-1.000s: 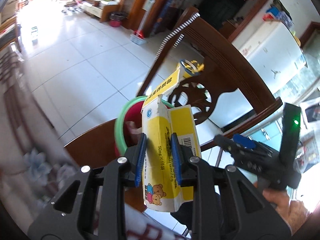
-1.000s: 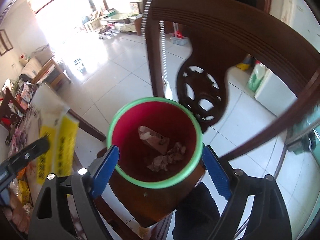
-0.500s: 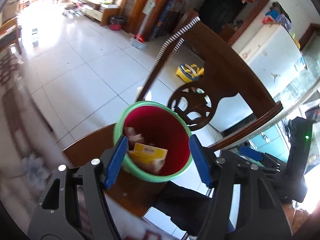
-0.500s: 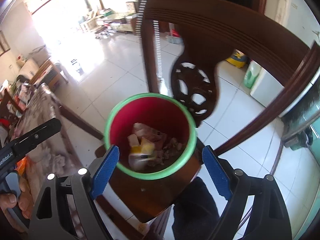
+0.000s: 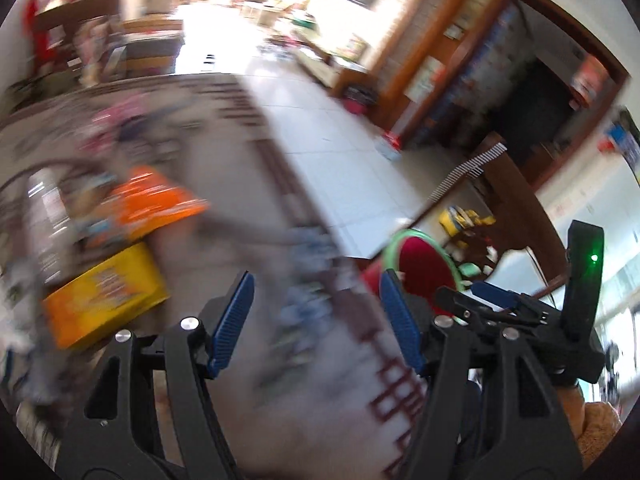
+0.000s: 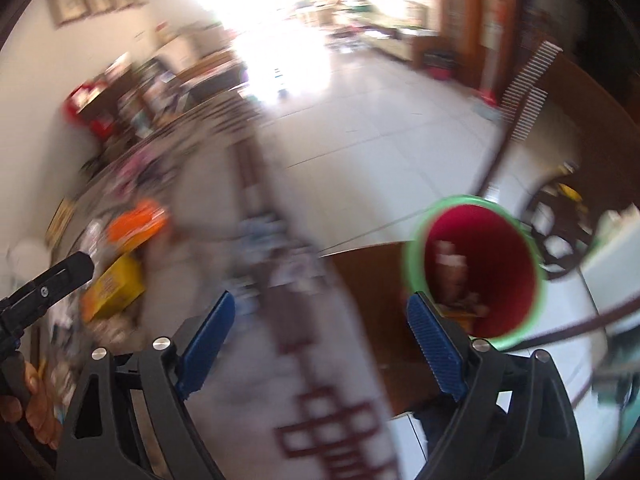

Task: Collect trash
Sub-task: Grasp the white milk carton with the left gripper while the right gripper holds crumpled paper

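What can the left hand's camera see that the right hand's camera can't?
Only the left wrist view shows the right gripper's black body with a green light on it, off to its right side.

Only the right wrist view looks down into the red bin and shows trash inside, though it is blurred. It also shows the hand on the other gripper at its left edge.

Both show the same bin with its green rim, the yellow box and the orange packet on the table, and open blue pads with nothing between them.

Both tongs angle downward, left tongs (image 5: 316, 320) parted and empty, right tongs (image 6: 320, 344) opening, empty.
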`<state>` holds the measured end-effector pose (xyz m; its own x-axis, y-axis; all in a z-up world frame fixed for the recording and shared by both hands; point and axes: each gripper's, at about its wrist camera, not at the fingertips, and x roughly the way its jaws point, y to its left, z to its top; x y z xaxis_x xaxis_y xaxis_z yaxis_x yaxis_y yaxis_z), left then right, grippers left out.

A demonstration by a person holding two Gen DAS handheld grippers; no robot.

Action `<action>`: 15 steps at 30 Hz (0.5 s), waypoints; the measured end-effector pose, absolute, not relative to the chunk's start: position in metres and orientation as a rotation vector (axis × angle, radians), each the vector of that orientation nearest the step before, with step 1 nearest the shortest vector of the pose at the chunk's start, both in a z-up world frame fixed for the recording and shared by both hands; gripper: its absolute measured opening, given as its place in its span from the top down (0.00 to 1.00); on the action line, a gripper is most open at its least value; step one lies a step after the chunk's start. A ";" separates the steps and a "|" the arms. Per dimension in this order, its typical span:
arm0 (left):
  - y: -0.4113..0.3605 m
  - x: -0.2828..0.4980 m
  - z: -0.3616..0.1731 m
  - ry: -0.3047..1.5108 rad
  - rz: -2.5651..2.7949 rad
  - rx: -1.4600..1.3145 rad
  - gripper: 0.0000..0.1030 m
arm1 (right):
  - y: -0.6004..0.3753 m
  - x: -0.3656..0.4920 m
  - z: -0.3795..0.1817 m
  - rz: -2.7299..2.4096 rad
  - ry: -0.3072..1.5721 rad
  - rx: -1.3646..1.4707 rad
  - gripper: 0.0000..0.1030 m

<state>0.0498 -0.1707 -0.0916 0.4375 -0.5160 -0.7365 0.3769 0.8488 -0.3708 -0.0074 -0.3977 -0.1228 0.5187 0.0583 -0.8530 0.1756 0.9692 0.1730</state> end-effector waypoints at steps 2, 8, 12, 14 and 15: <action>-0.135 0.045 -0.093 0.966 -0.480 -0.197 0.39 | -0.356 0.007 -0.125 0.032 1.050 0.201 0.17; -0.030 0.024 -0.094 0.935 -0.231 -0.322 0.33 | -0.258 0.035 -0.153 0.292 1.150 0.131 0.16; 0.020 0.015 -0.101 0.940 -0.097 -0.362 0.29 | -0.211 0.051 -0.171 0.374 1.193 0.068 0.16; 0.041 0.012 -0.106 0.945 -0.047 -0.390 0.27 | -0.193 0.059 -0.181 0.399 1.218 0.051 0.16; 0.048 0.012 -0.107 0.946 -0.033 -0.400 0.25 | -0.186 0.062 -0.186 0.410 1.234 0.044 0.16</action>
